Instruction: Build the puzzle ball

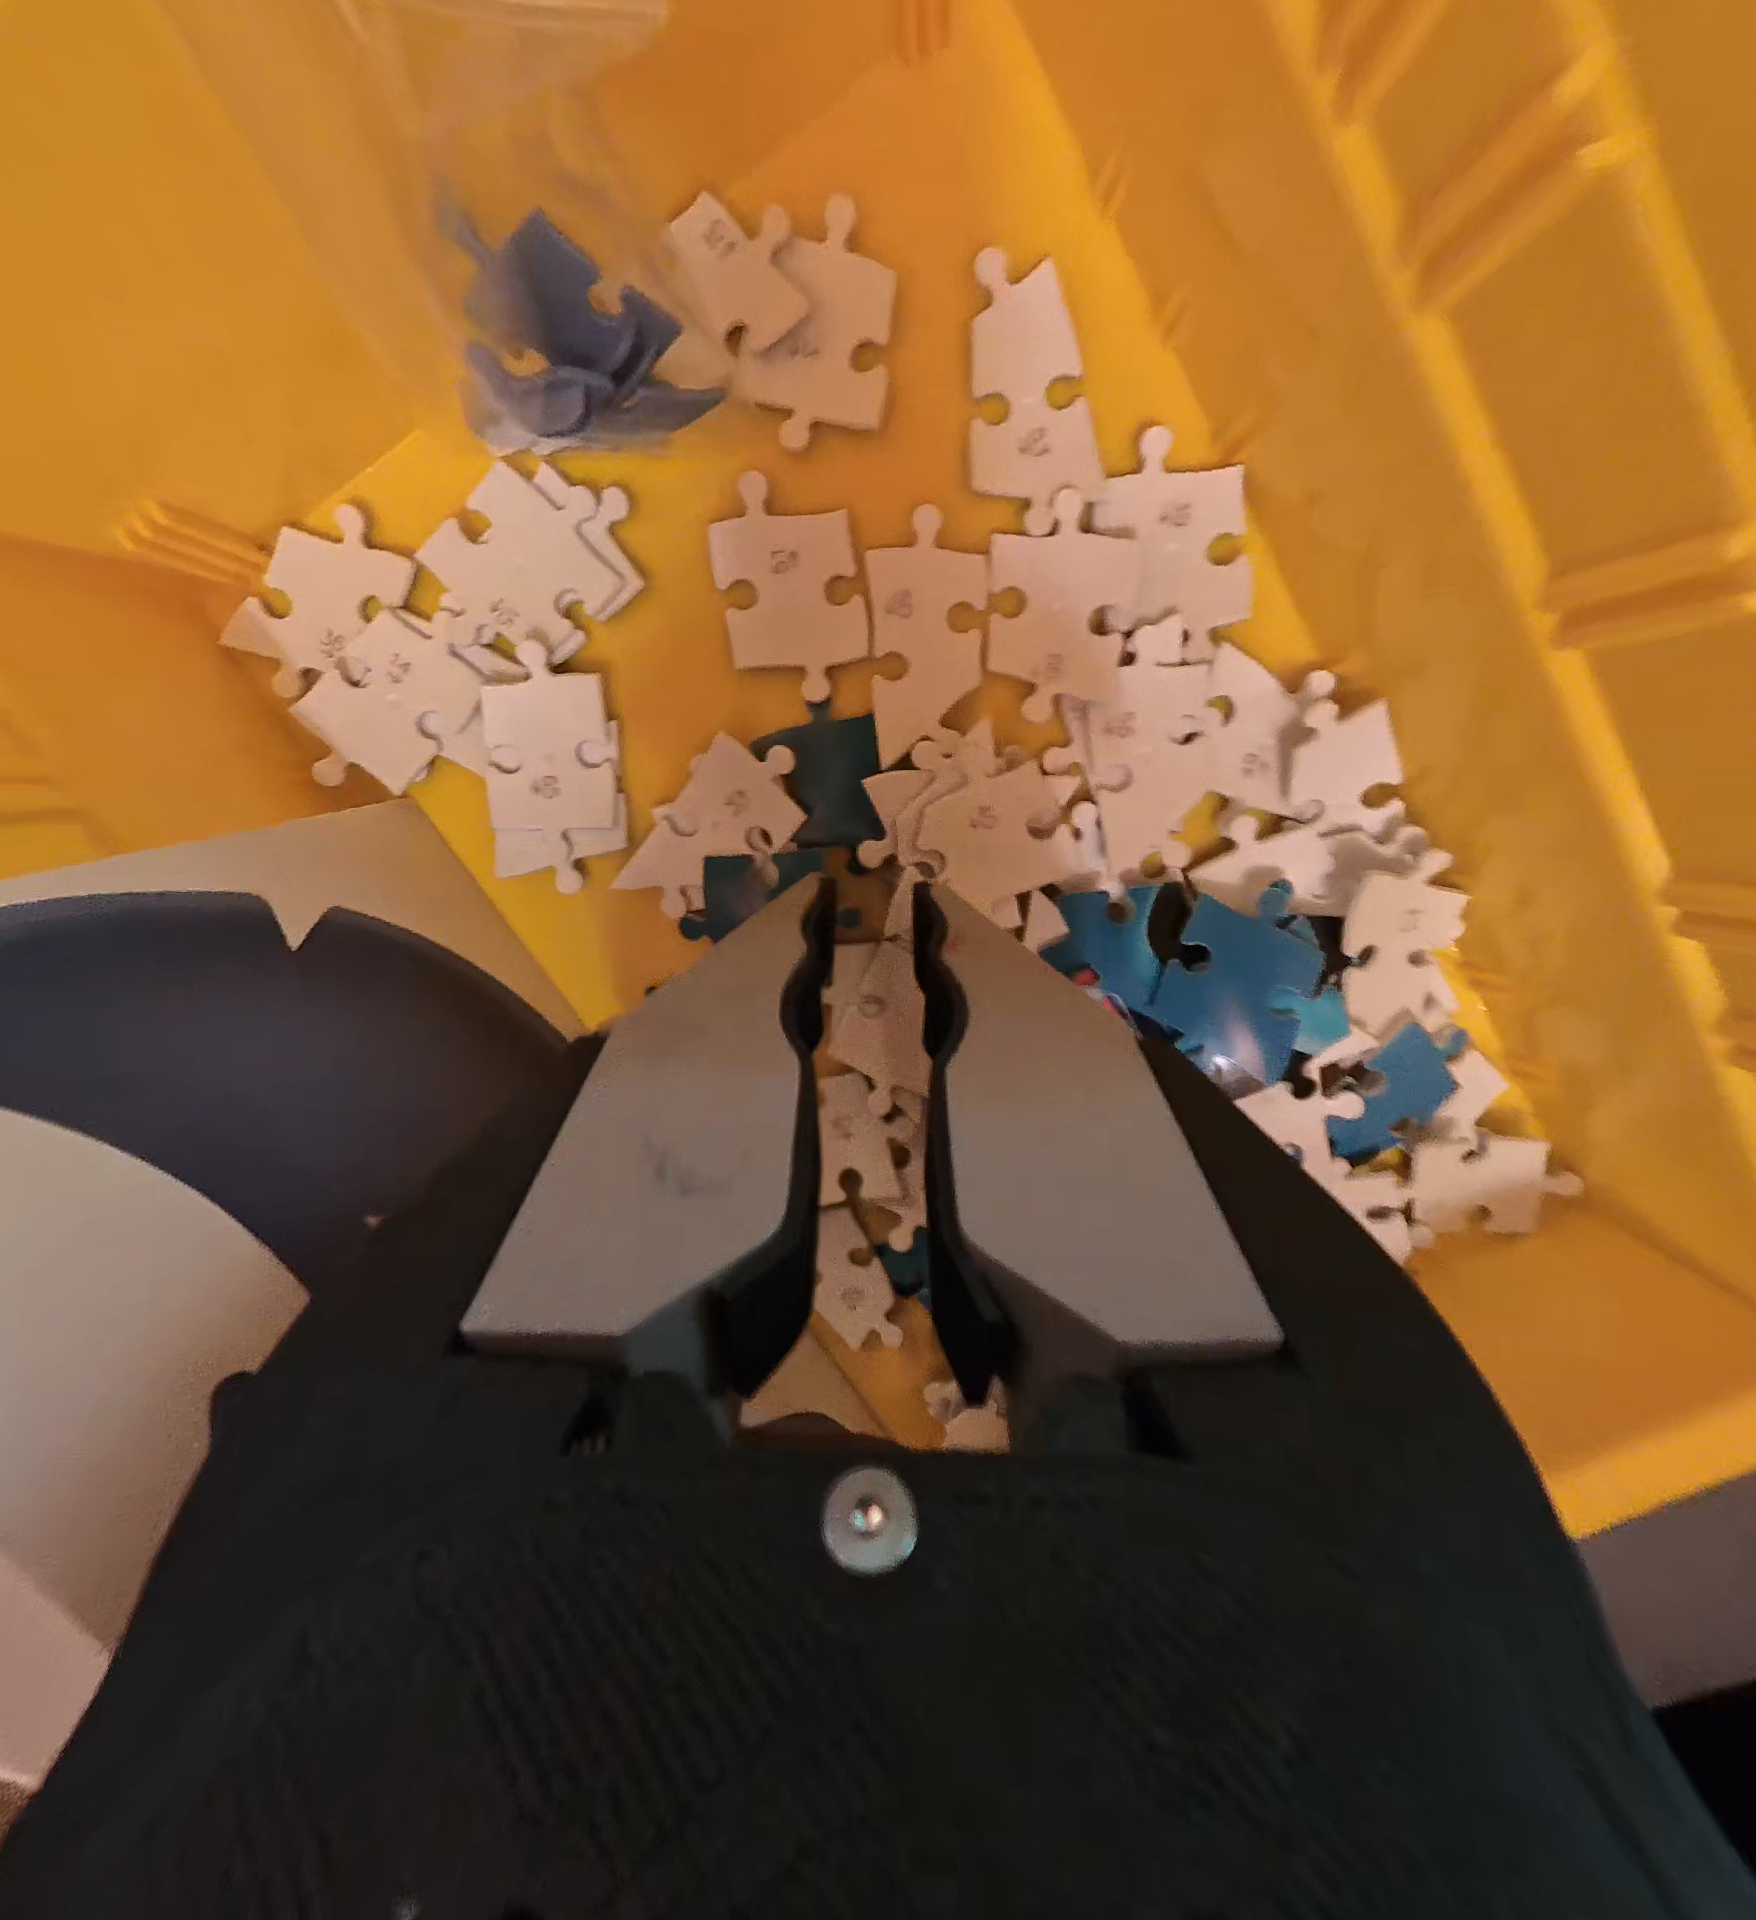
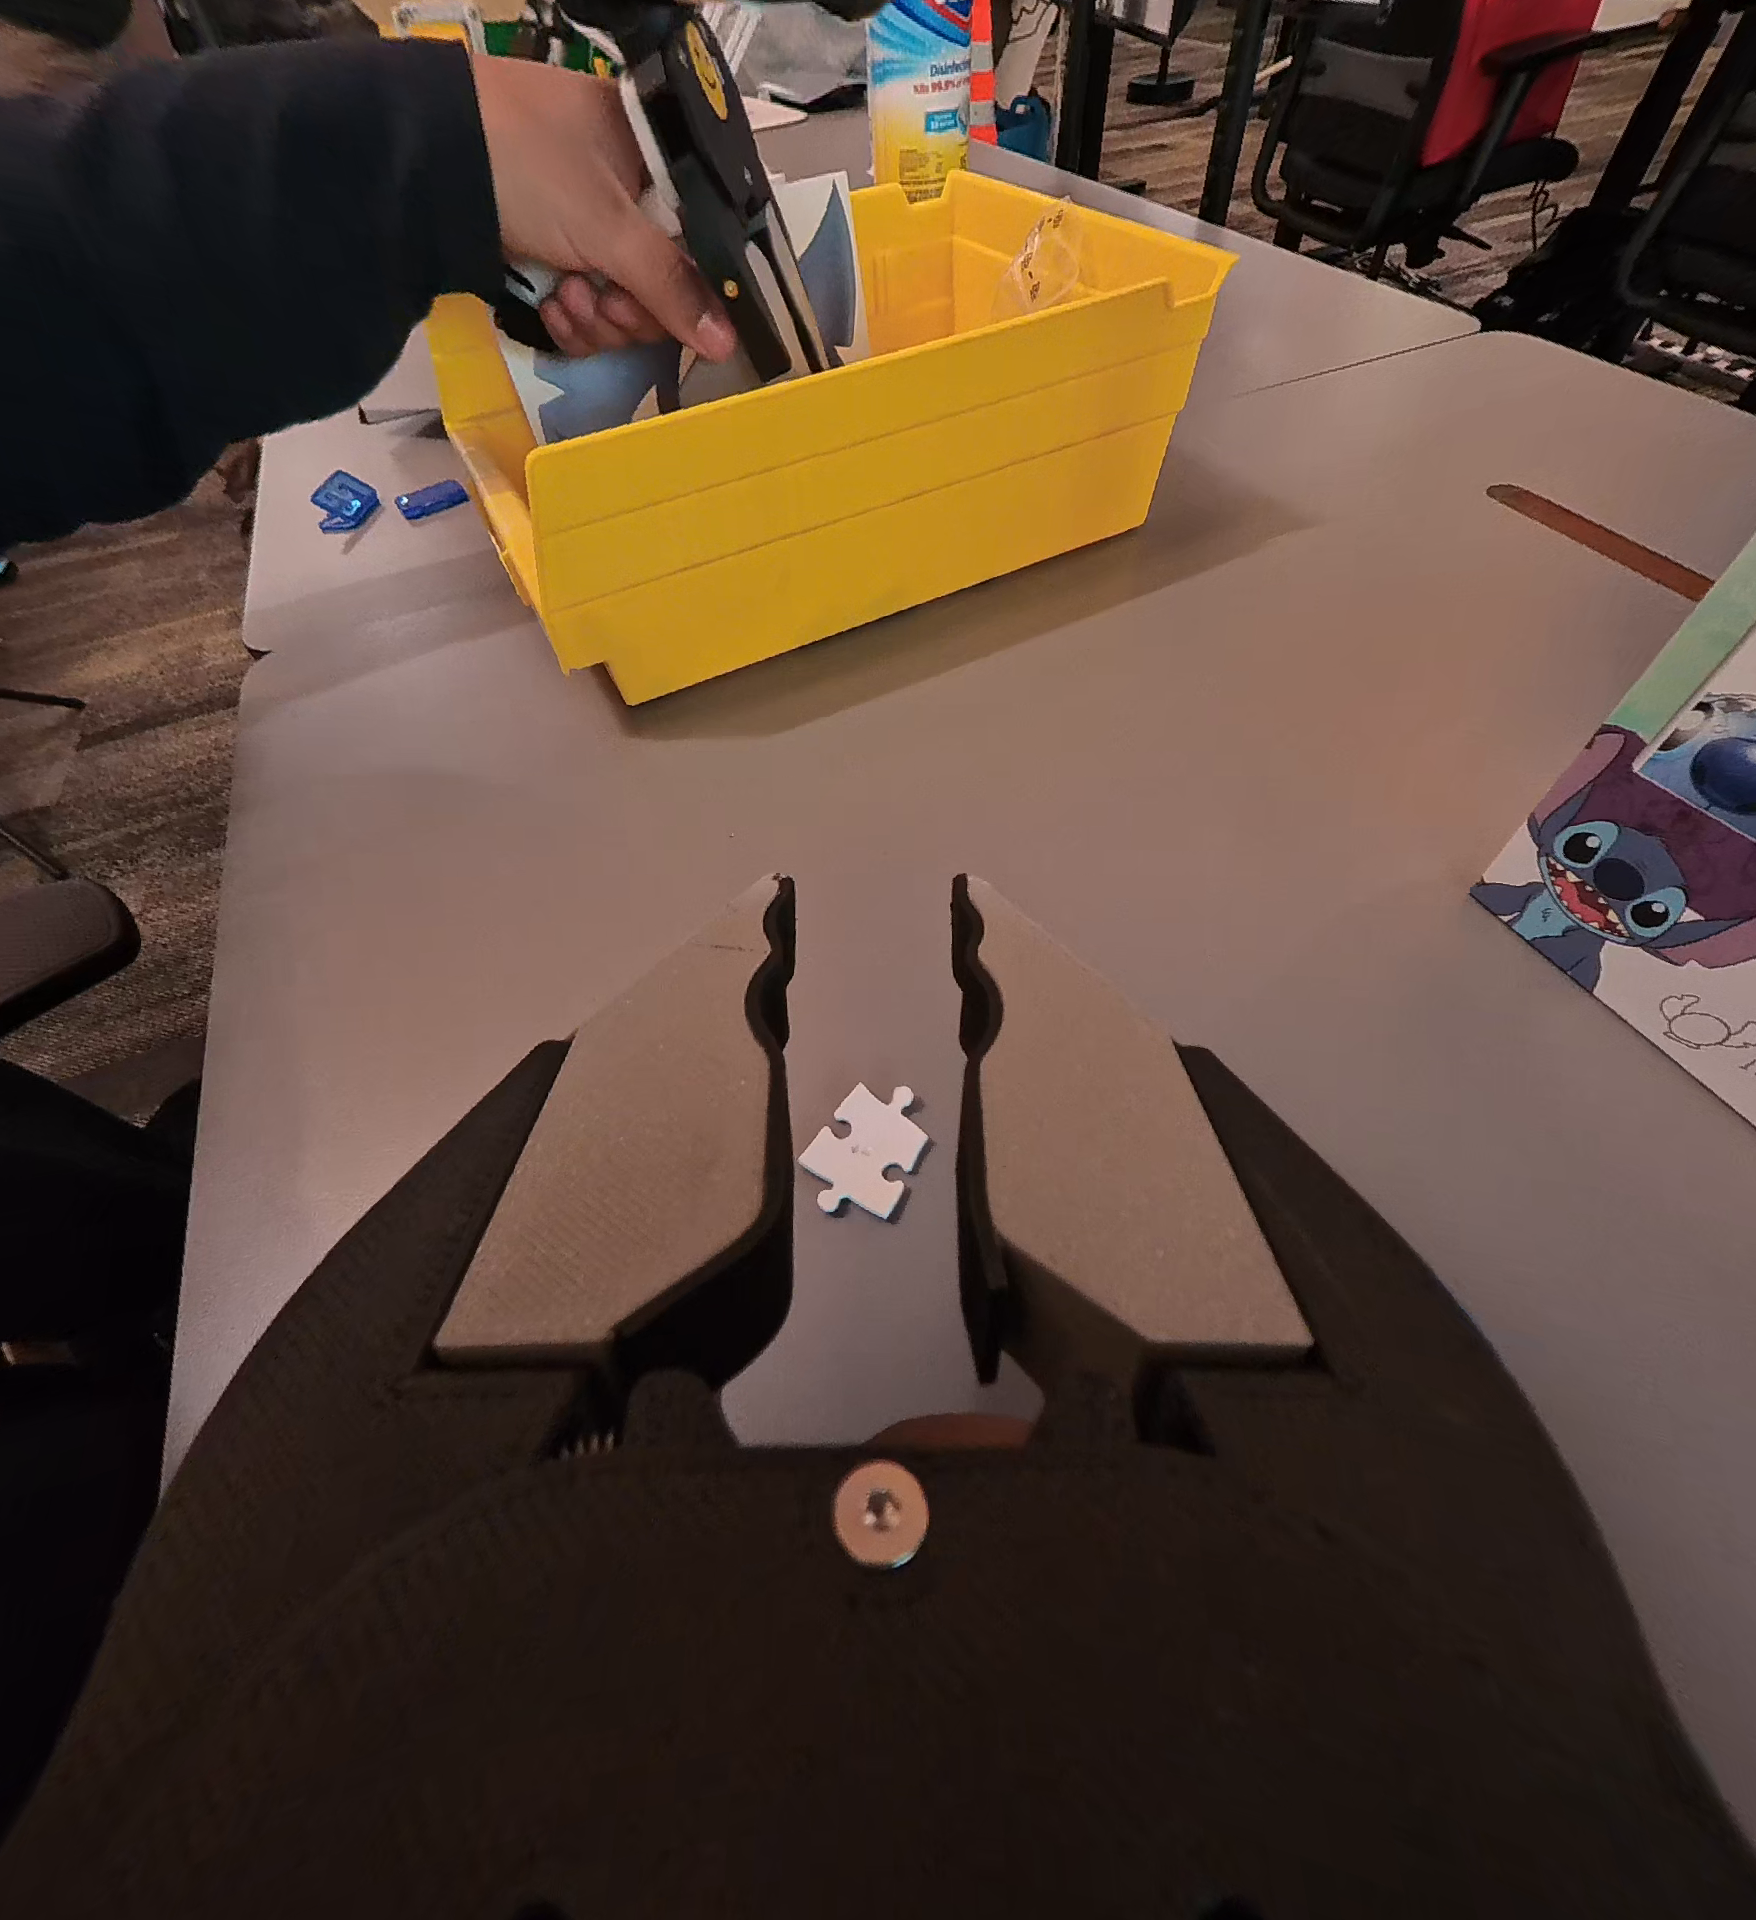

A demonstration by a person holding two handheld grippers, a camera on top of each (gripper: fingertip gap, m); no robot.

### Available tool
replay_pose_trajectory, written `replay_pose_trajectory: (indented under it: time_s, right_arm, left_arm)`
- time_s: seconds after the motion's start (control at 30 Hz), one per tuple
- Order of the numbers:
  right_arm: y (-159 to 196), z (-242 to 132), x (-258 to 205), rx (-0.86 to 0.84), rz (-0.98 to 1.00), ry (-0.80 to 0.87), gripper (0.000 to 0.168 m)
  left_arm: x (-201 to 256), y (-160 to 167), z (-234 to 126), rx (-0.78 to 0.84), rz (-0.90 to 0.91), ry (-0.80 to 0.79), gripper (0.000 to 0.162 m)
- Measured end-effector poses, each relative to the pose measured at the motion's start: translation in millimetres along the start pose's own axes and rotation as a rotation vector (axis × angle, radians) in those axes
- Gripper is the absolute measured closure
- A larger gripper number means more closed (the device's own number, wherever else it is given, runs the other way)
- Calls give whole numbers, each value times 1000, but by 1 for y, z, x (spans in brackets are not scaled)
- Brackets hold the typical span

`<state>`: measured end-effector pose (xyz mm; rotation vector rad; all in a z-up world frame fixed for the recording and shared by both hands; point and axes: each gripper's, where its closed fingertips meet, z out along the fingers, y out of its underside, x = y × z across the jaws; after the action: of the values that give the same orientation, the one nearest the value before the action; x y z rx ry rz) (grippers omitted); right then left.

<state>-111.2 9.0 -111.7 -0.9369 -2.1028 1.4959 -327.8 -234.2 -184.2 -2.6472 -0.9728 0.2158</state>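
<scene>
My left gripper [image 1: 871,896] is down inside the yellow bin [image 1: 1476,520], over a heap of puzzle pieces [image 1: 1061,634], most of them white side up and some blue [image 1: 1227,977]. Its jaws are nearly together with a white puzzle piece [image 1: 879,997] standing on edge between them. The right wrist view shows that gripper [image 2: 786,343] reaching into the bin [image 2: 853,520], held by a person's hand [image 2: 583,208]. My right gripper [image 2: 872,894] is open and empty, low over the grey table [image 2: 1217,831]. A single white puzzle piece [image 2: 863,1148] lies on the table between its fingers.
A small bag of blue-grey pieces [image 1: 573,332] and a printed card sheet [image 1: 126,1039] are in the bin. The puzzle box [image 2: 1684,862] lies at the table's right edge. Two small blue parts [image 2: 344,501] sit left of the bin, and a wipes container [image 2: 921,94] stands behind it. Tip to tip, the grippers are about 35 cm apart.
</scene>
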Motion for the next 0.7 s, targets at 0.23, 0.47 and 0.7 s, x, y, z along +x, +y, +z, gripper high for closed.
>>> replay_pose_trajectory:
  time_s: [0.23, 0.47, 0.7]
  right_arm:
    - [-1, -1, -1, 3, 2, -4, 142]
    - [-1, -1, -1, 6, 2, -2, 142]
    - [-2, -2, -1, 6, 1, -1, 142]
  left_arm:
    - [-23, -1, -12, 13, -7, -133, 143]
    - [-18, 7, 7, -43, 19, -143, 139]
    - [-30, 8, 9, -79, 63, -243, 137]
